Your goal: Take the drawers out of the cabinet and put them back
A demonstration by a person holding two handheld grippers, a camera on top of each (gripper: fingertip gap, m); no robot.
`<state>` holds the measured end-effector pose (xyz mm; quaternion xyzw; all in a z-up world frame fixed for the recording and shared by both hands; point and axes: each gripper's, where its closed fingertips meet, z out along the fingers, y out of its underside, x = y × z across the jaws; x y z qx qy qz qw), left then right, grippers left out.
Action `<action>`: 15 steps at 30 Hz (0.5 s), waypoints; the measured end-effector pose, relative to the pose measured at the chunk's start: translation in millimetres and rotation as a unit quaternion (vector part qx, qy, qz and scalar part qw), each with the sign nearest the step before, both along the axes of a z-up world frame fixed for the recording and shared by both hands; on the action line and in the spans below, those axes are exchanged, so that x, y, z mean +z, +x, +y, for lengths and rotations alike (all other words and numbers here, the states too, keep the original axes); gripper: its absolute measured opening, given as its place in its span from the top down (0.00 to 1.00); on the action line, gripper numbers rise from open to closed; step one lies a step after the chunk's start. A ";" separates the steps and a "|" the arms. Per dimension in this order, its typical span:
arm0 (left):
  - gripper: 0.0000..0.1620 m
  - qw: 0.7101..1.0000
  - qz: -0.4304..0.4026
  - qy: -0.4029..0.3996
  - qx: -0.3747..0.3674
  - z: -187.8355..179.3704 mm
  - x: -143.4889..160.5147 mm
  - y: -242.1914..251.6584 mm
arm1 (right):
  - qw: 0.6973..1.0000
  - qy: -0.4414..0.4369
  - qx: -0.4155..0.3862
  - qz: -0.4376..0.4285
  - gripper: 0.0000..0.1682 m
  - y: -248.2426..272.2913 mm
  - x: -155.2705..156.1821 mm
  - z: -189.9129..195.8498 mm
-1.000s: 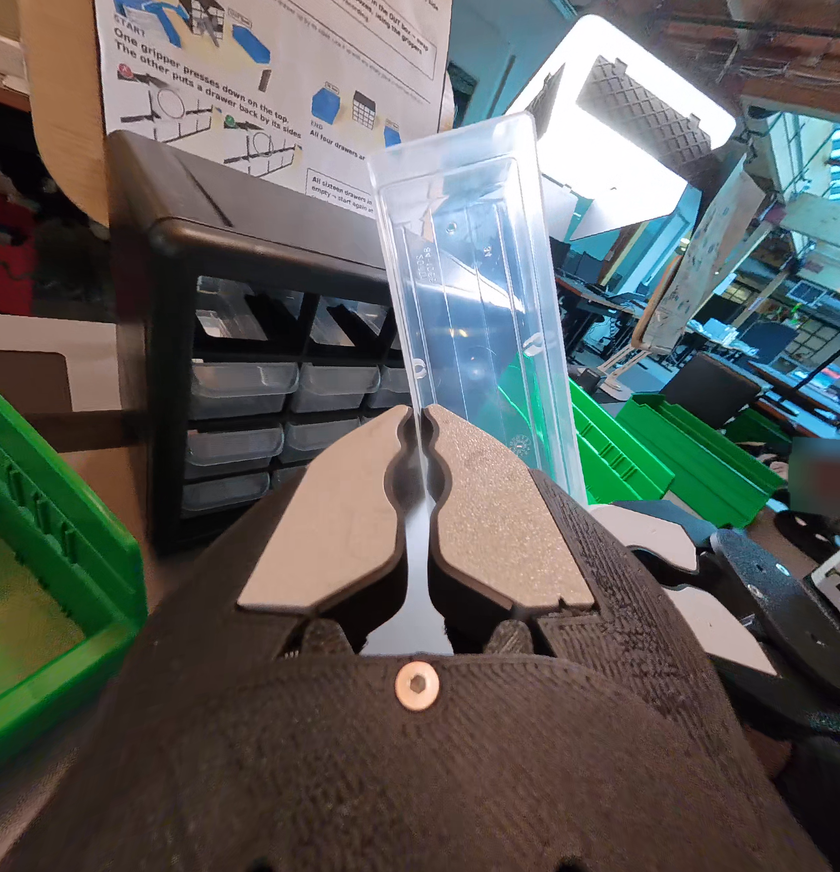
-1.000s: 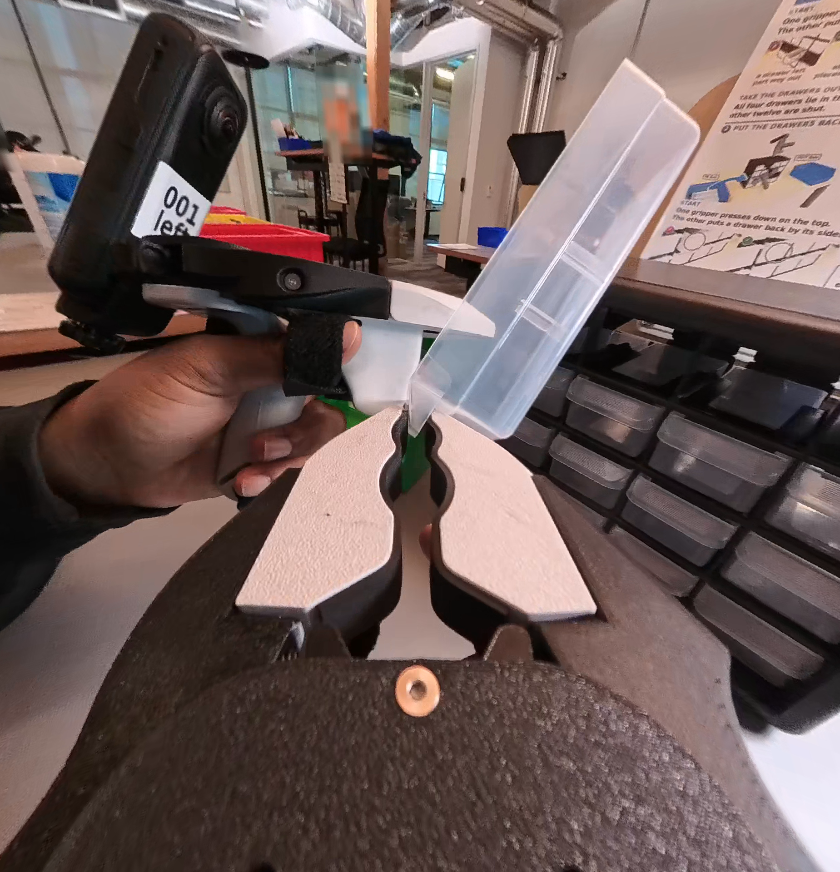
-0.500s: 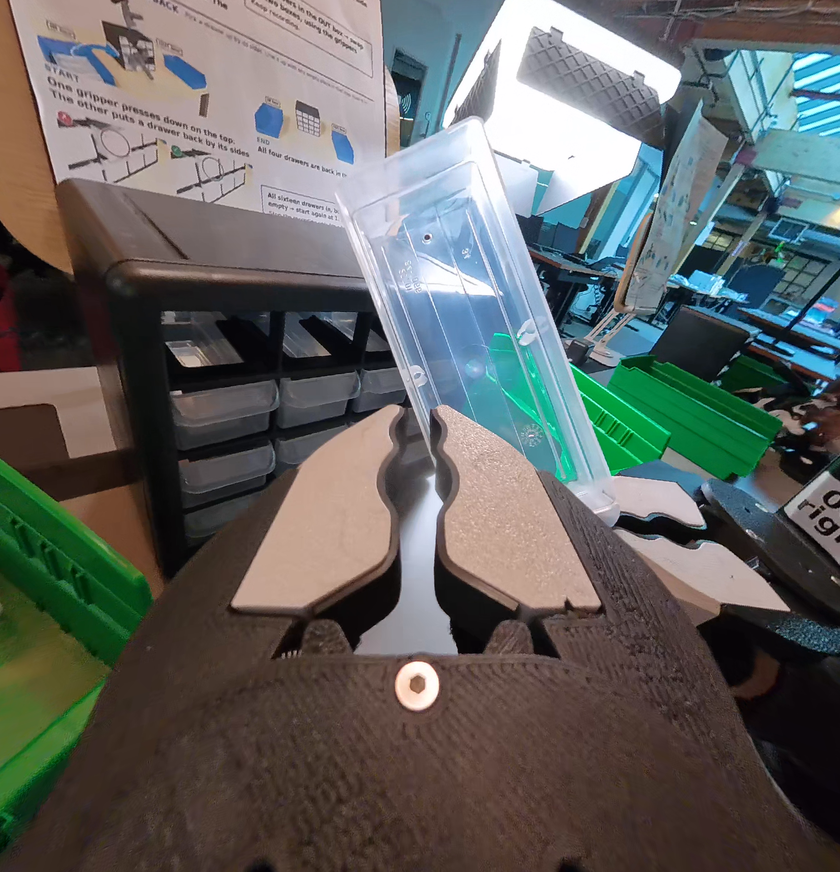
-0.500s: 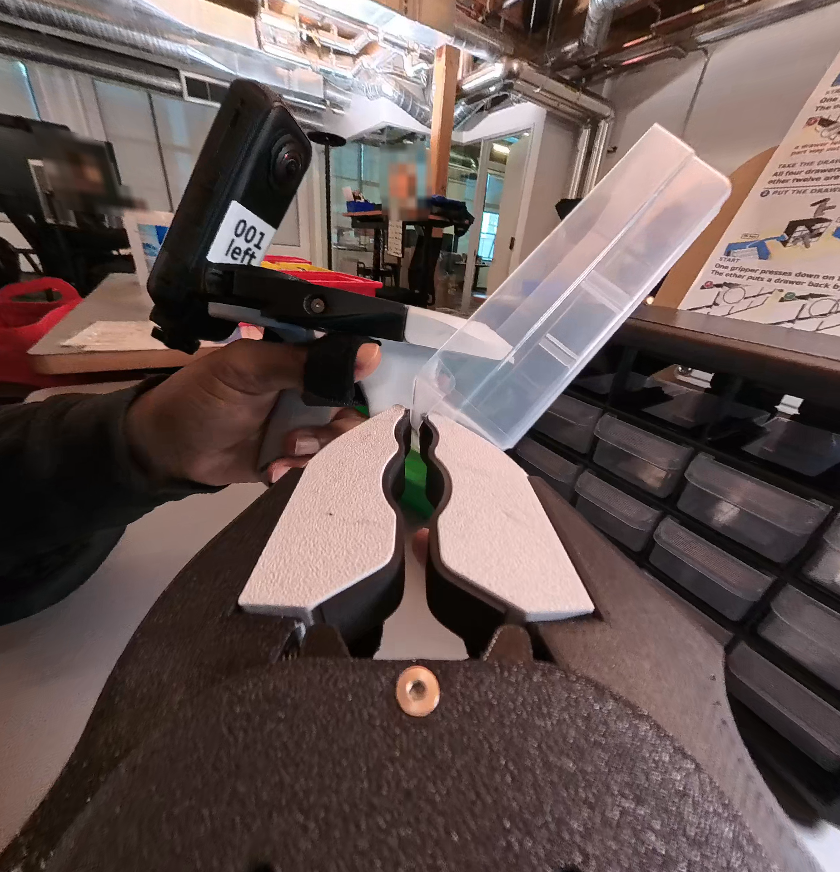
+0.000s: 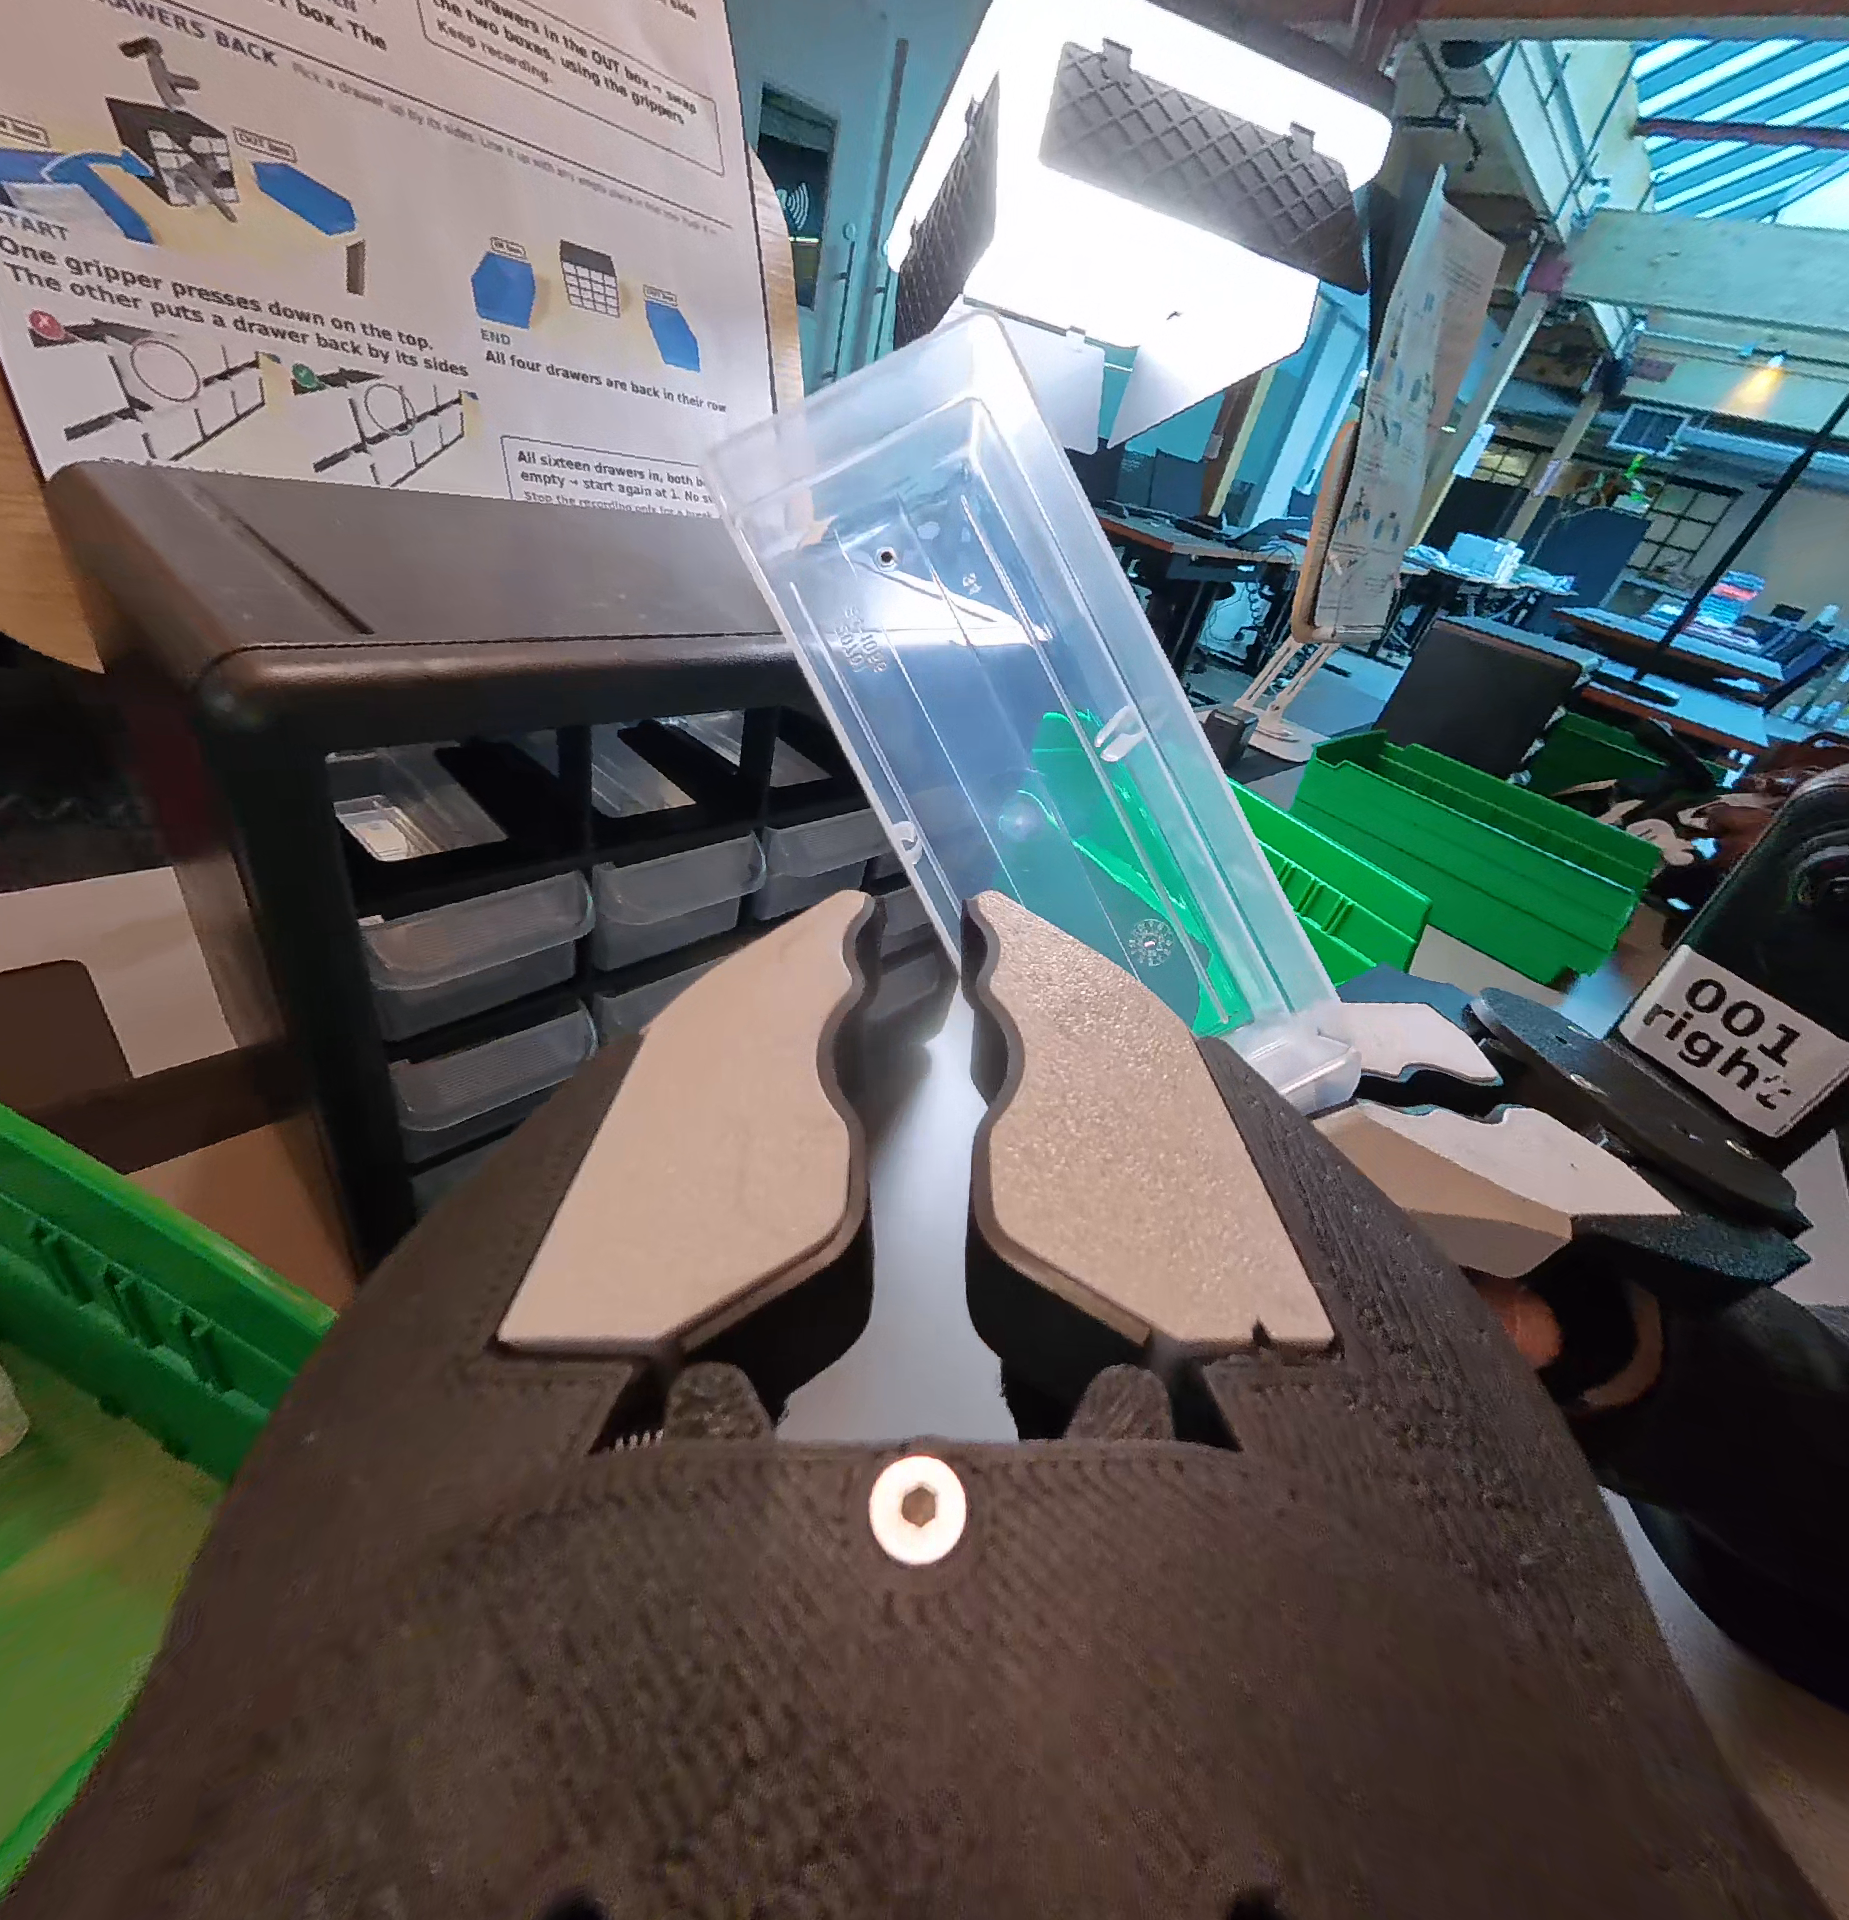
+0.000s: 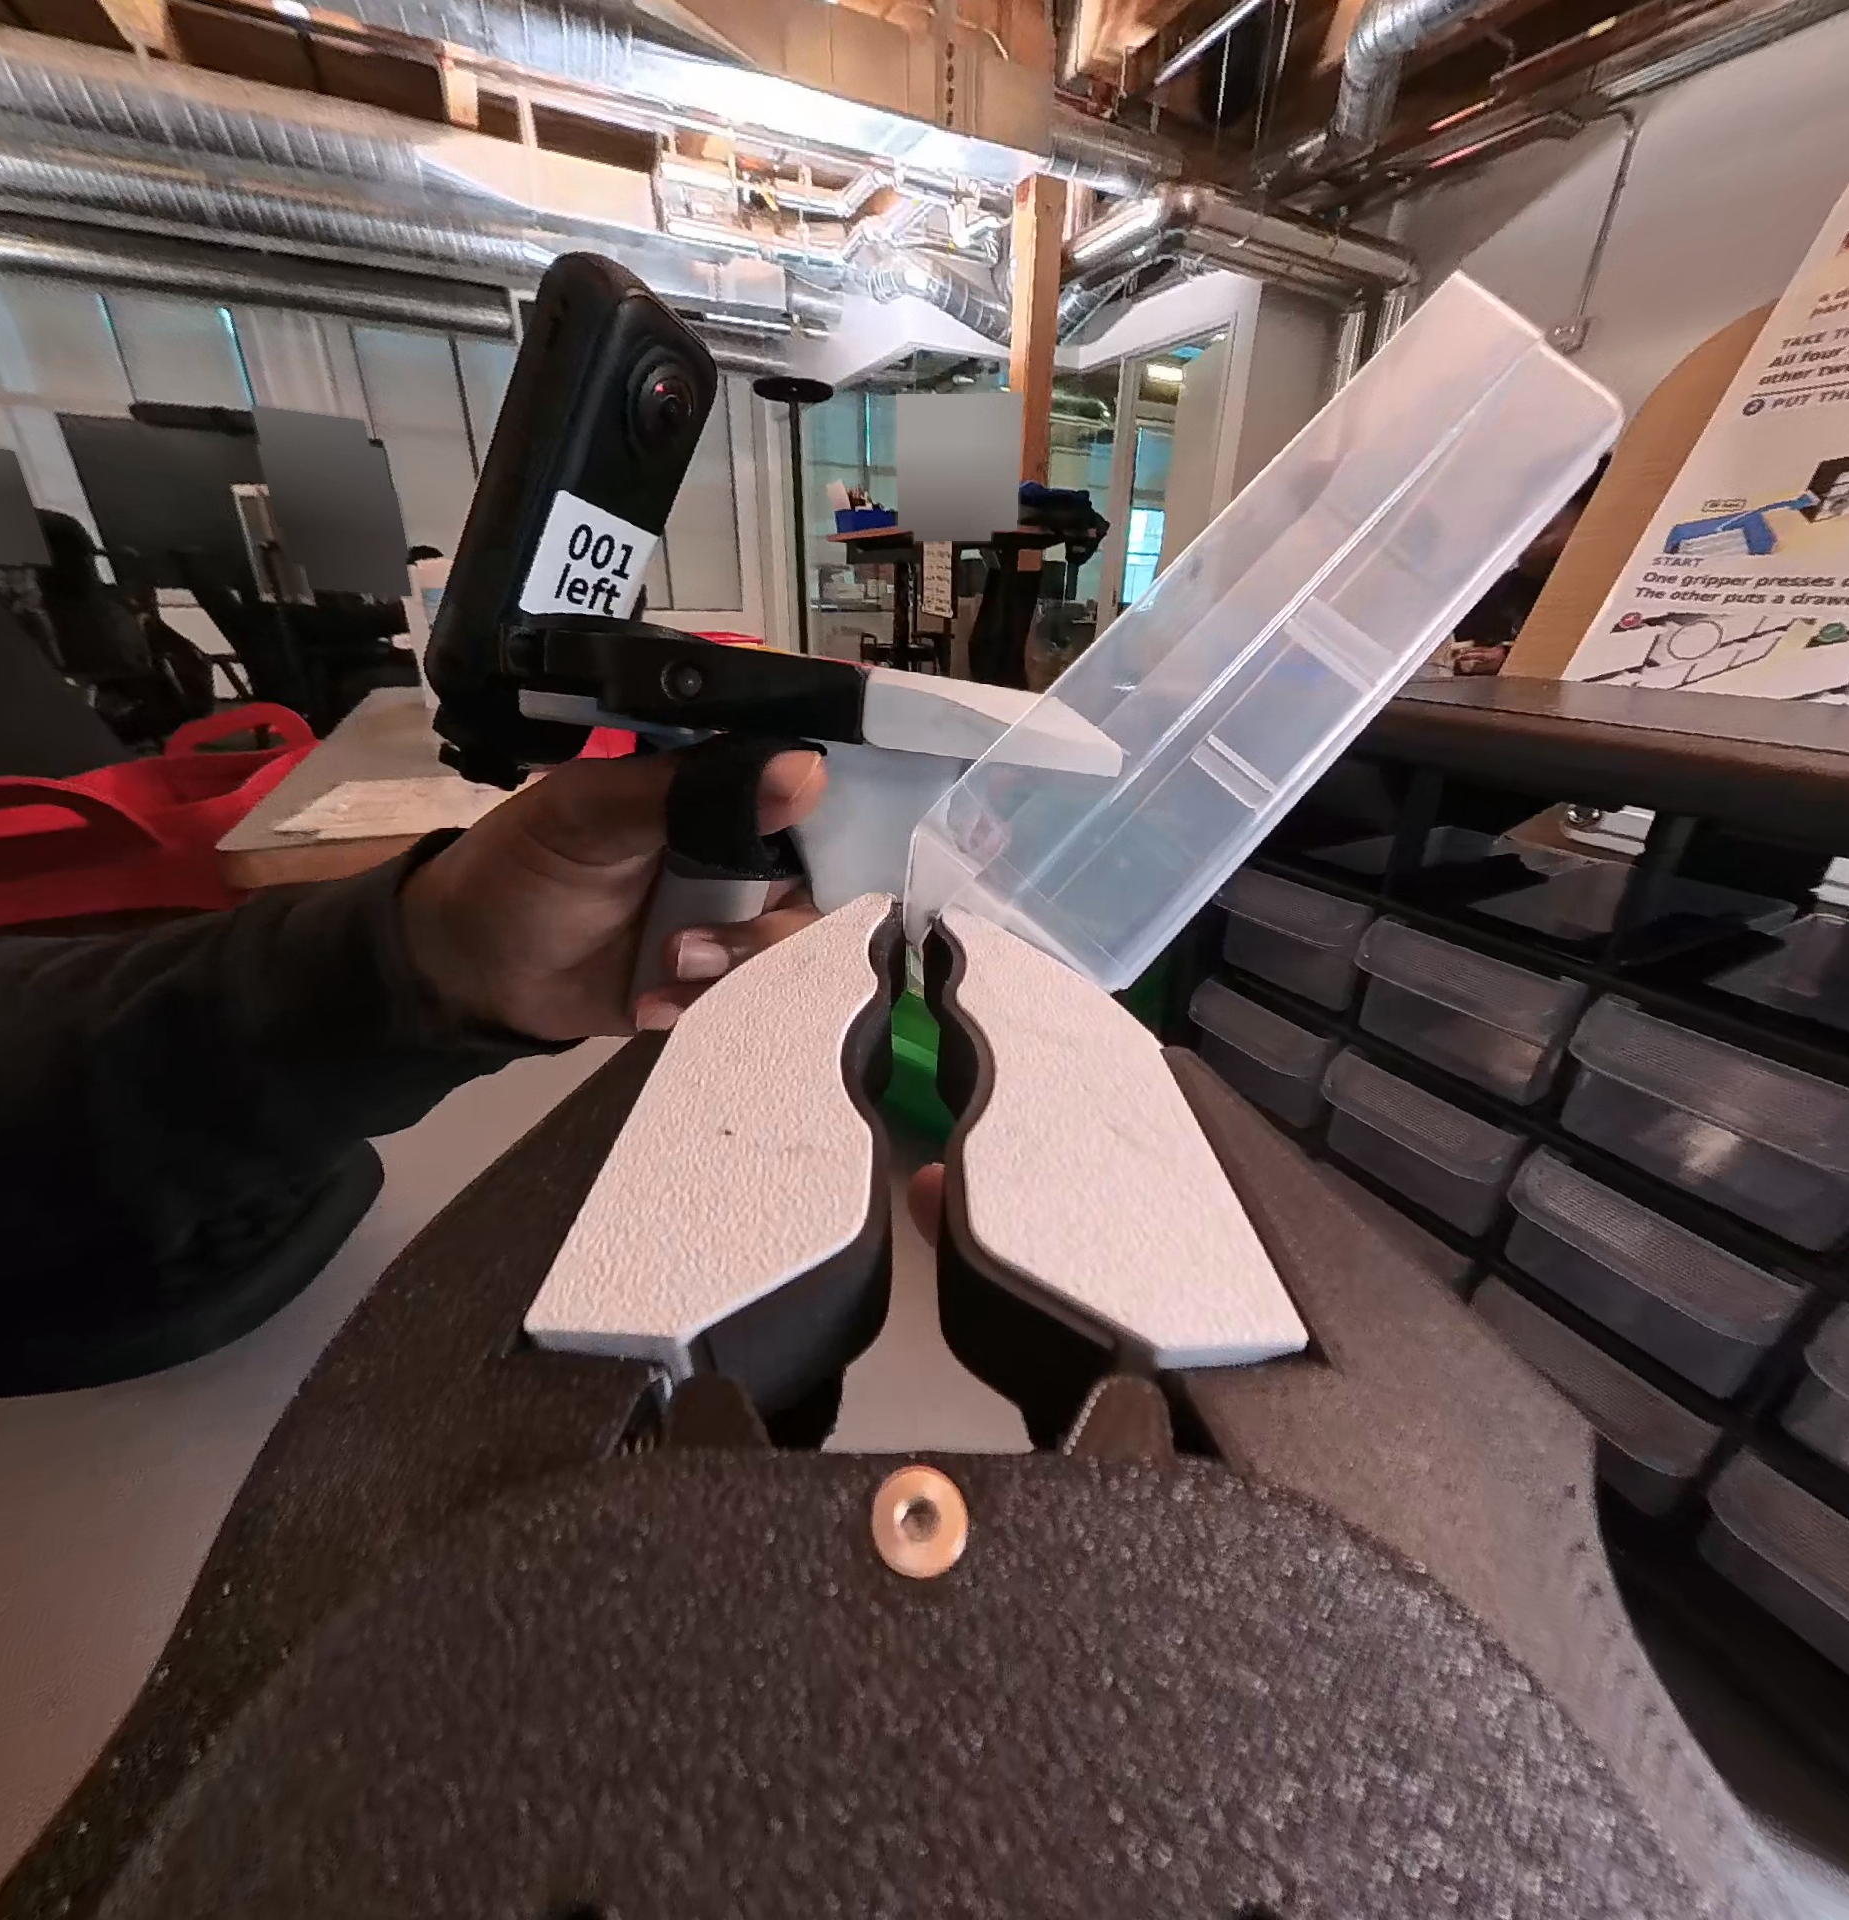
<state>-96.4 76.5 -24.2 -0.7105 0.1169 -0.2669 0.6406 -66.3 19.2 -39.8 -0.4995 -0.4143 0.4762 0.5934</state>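
Workshop tabletop (image 6: 120, 1507) with a black drawer cabinet (image 5: 463, 613) and green bins (image 5: 1460, 883) around it. Right gripper (image 6: 915, 925) is pinched closed on the corner lip of a clear plastic drawer (image 6: 1284, 644), held tilted in the air just in front of the cabinet. Left gripper (image 5: 915, 914) has a narrow gap between its fingers at the drawer's edge; whether it grips is unclear

Your drawer (image 5: 1013, 717) is clear, colourless plastic (green shows through it from the bins (image 5: 1460, 873) behind). The cabinet (image 5: 276, 675) is black, its drawers frosted grey. Your gripper pads (image 6: 1096, 1132) are pale grey, speckled, set in black textured shells.
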 end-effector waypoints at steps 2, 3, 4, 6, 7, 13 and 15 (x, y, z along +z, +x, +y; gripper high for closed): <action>0.91 1.000 0.002 0.004 -0.006 -1.2 1.1 1.4 | 1.000 -0.006 0.001 0.006 0.98 1.2 1.2 0.7; 0.91 1.000 0.005 0.007 -0.009 -2.1 2.1 2.0 | 1.000 -0.009 0.000 0.010 0.98 2.2 2.1 1.7; 0.91 1.000 0.009 0.013 -0.011 -3.0 3.8 2.2 | 1.000 -0.013 -0.001 0.013 0.98 3.4 3.0 3.1; 0.90 0.999 0.027 0.032 -0.015 -6.4 8.9 2.4 | 0.999 -0.027 -0.001 0.022 0.98 6.0 4.9 6.1; 0.90 0.998 0.043 0.045 -0.020 -8.9 11.6 3.3 | 0.999 -0.036 0.001 0.027 0.98 7.5 6.2 7.5; 0.88 0.950 0.270 0.120 -0.096 -34.0 -2.2 23.0 | 0.994 -0.096 0.031 0.048 0.98 10.6 9.7 10.3; 0.87 0.923 0.345 0.137 -0.102 -37.7 -13.4 26.2 | 0.991 -0.121 0.040 0.048 0.98 9.2 7.6 10.4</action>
